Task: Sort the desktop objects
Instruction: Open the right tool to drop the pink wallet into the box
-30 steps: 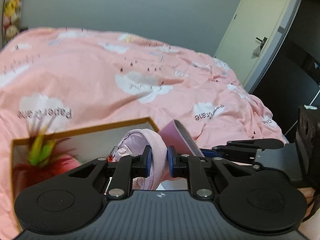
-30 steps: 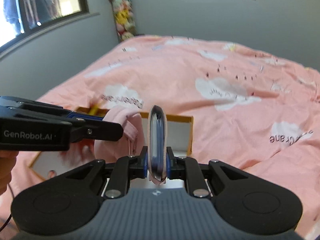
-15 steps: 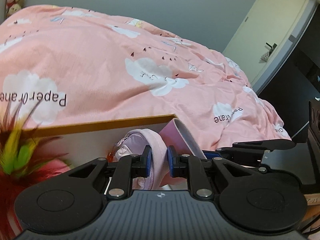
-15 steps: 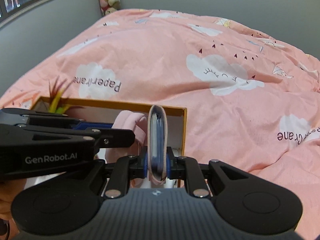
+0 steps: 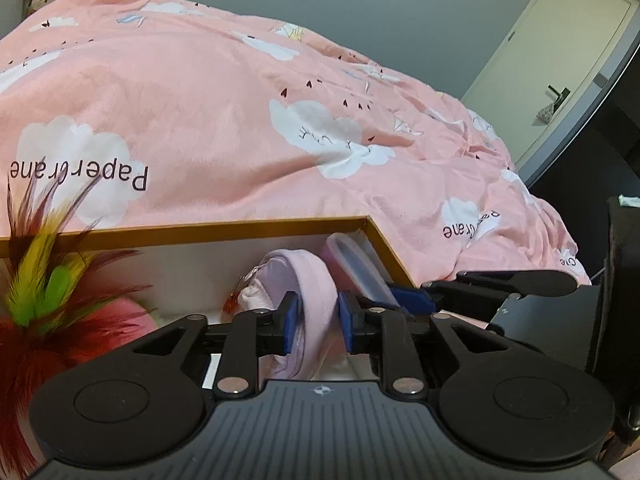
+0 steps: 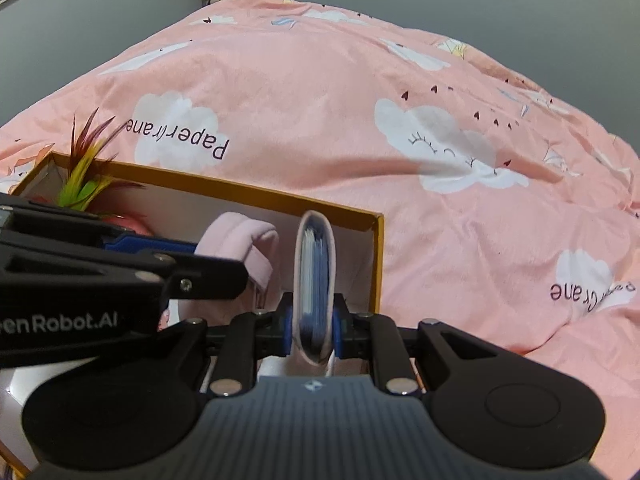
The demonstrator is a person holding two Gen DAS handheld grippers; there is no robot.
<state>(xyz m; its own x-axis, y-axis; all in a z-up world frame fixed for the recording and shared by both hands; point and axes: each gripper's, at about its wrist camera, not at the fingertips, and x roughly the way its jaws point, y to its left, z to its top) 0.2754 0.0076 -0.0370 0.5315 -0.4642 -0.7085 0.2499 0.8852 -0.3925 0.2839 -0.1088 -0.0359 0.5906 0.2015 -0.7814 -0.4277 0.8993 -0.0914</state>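
My left gripper [image 5: 318, 316] hangs inside an open cardboard box [image 5: 200, 236] with a gold rim. A soft pink pouch [image 5: 316, 288] with a zip pull sits between its blue pads, and the jaws are opening, so the pads no longer squeeze it. Just to its right, my right gripper [image 6: 312, 320] is shut on a slim pink case [image 6: 314, 264] with blue and white edges, held upright over the box's right end. The pouch [image 6: 240, 236] and the left gripper [image 6: 216, 260] also show in the right wrist view.
A feather toy [image 5: 44, 280] in red, yellow and green fills the left of the box [image 6: 280, 196]. The box rests on a bed with a pink cloud-print duvet [image 5: 240, 120]. A door [image 5: 560, 60] stands at the far right.
Both grippers have sunk into the box with their loads. The left gripper's pads have spread apart around the pink pouch. The right gripper keeps its grip on the case.
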